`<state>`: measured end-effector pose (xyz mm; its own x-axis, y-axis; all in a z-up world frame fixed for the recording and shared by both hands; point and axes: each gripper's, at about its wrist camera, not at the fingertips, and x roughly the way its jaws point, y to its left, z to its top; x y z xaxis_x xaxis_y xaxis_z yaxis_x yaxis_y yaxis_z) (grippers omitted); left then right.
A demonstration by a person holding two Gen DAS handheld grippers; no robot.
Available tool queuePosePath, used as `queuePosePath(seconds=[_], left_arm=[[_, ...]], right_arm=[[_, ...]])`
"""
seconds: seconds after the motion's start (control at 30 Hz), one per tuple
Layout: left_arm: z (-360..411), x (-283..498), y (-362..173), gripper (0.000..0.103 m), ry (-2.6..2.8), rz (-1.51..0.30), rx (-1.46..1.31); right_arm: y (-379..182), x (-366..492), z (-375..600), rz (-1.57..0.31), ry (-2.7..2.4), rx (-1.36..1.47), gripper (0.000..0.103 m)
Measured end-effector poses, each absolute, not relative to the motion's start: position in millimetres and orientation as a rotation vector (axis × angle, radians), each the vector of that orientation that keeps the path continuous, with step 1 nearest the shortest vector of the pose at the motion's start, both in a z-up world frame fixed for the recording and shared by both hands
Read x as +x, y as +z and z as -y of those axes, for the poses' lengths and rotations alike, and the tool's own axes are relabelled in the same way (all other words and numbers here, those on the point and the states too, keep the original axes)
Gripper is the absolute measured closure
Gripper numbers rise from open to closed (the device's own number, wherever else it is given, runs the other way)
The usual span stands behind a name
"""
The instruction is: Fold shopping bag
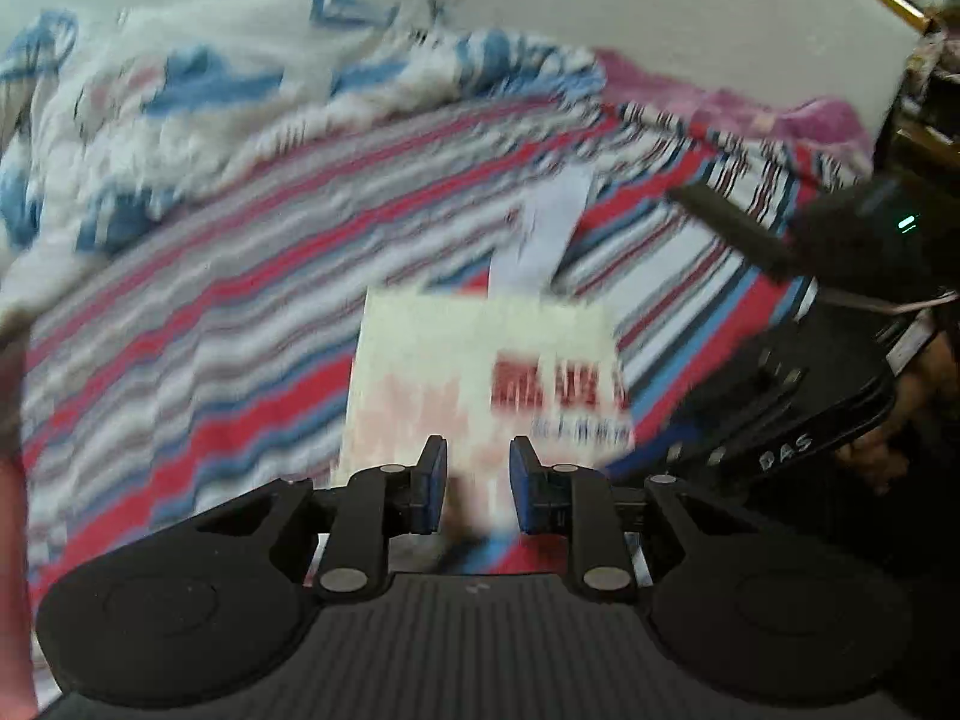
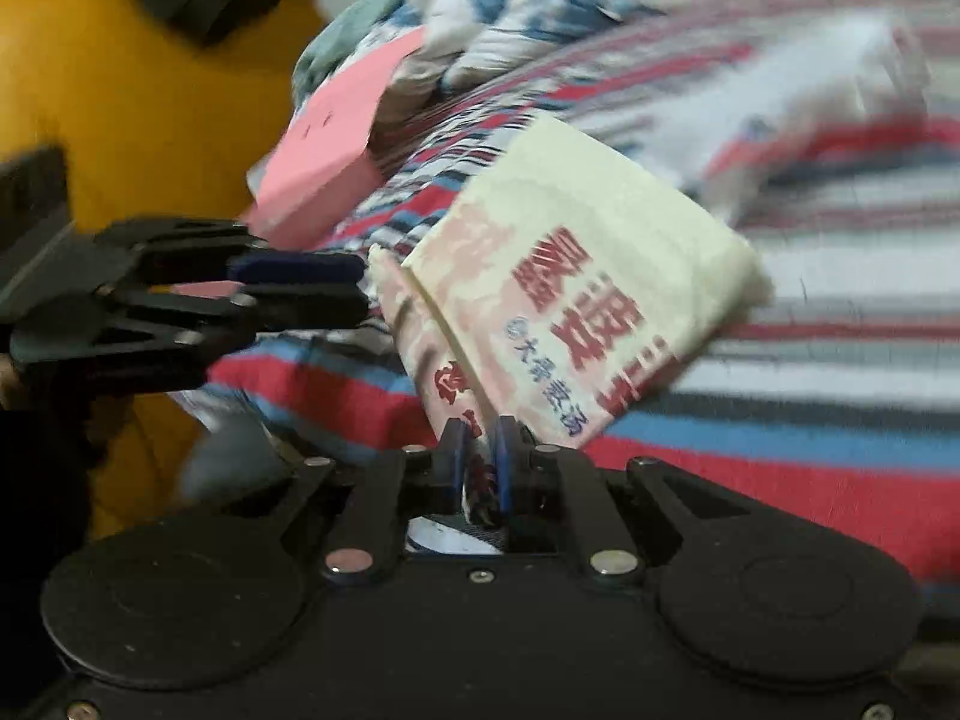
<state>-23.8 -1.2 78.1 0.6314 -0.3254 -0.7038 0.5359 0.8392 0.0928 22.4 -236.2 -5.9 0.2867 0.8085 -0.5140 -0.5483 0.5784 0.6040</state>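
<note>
Your right tool (image 2: pixel 480 456): its blue pads were drawn close together and clamped on the near edge of the shopping bag (image 2: pixel 576 276), at lower centre of the right wrist view. The bag, cream with red and blue print, was folded into a flat packet; it rose from the pads toward the middle of the frame, tilted, its far corner over the striped bedsheet (image 2: pixel 780 420).

Your left tool (image 1: pixel 477 480): its pads stood apart with a clear gap between them, gripping nothing, at lower centre of the left wrist view. The shopping bag (image 1: pixel 480 372) showed just beyond the fingertips, blurred; whether the pads touched it cannot be told. In the right wrist view the same tool (image 2: pixel 354 291) entered from the left edge, its tips right beside the bag's left fold.

Surroundings: the red, white and blue striped bedsheet (image 1: pixel 240 300) beneath the bag. A white strip (image 1: pixel 546 234) lay beyond the bag's far edge. A blue-and-white blanket (image 1: pixel 210 90) was heaped at upper left. A pink box (image 2: pixel 336 144) sat left of centre, above the left tool.
</note>
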Motion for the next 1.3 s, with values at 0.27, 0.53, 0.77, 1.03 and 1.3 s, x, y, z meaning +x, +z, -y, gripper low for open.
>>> queuePosePath(seconds=[0.27, 0.53, 0.77, 1.03, 1.3], left_arm=[[3.8, 7.9, 43.5, 0.082, -0.463, -0.833, 0.345], [-15.9, -10.0, 40.2, 0.082, -0.371, -0.875, 0.201], [-16.7, -26.6, 60.5, 0.081, -0.420, -0.758, 0.213], [-10.3, -25.1, 40.3, 0.081, -0.423, -0.826, 0.256], [-14.2, -18.9, 40.1, 0.081, -0.434, -0.851, 0.222]], right_arm=[[-6.0, 20.9, 238.5, -0.888, 0.936, 0.338, 0.097], [6.1, 46.0, 220.5, -0.886, 1.047, 0.142, 0.098], [-4.0, 52.9, 230.0, -0.919, 1.056, 0.225, 0.099], [3.4, 35.4, 221.9, -0.839, 1.014, 0.155, 0.097], [22.6, -65.6, 183.1, -0.428, 0.861, -0.608, 0.091]])
